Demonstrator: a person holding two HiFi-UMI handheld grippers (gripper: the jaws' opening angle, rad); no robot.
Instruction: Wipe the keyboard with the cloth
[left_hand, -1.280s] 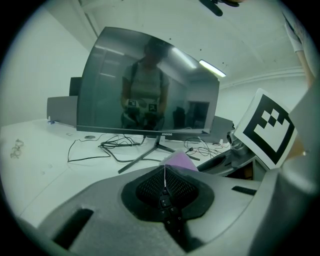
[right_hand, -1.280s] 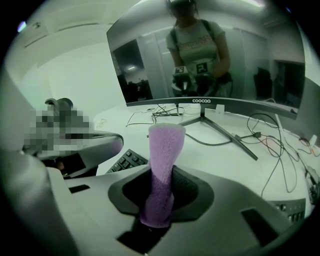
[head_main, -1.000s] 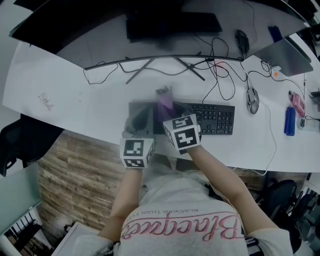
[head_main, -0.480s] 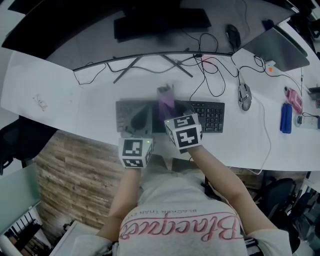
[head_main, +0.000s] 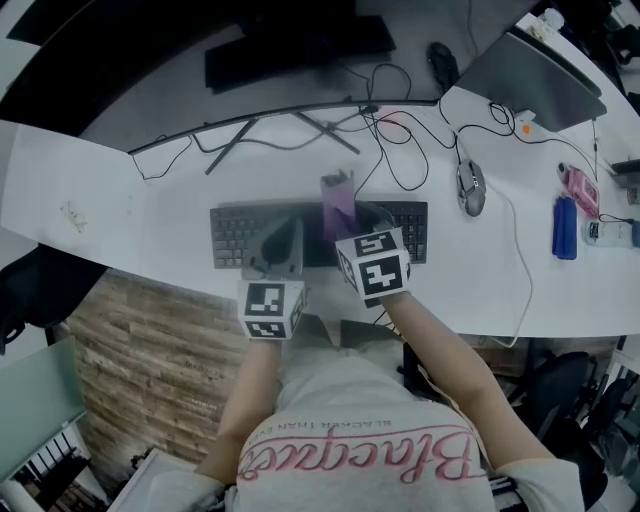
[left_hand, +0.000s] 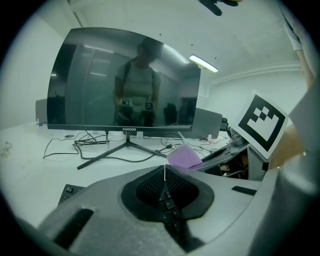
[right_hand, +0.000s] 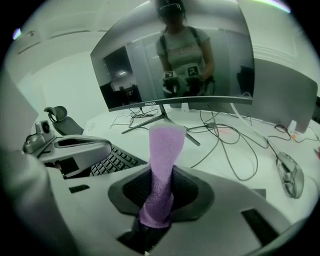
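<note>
A black keyboard (head_main: 240, 232) lies on the white desk (head_main: 120, 200) in front of a curved monitor. My right gripper (head_main: 345, 222) is shut on a purple cloth (head_main: 338, 205), which stands up past the jaw tips over the keyboard's middle. In the right gripper view the twisted cloth (right_hand: 166, 142) rises between the jaws of the right gripper (right_hand: 161, 172), with keyboard keys (right_hand: 112, 162) to the left. My left gripper (head_main: 283, 235) rests over the keyboard's left half. Its jaws (left_hand: 164, 167) are shut with nothing between them, and keys show beneath.
The monitor (right_hand: 175, 65) on its splayed stand and loose cables (head_main: 400, 150) lie behind the keyboard. A mouse (head_main: 470, 187) sits to the right, with a blue item (head_main: 564, 227) and a pink item (head_main: 583, 188) farther right. The desk's near edge runs under my arms.
Both grippers have shifted right along the keyboard, from its left end toward its middle, with the cloth still held. The head view has also drifted.
</note>
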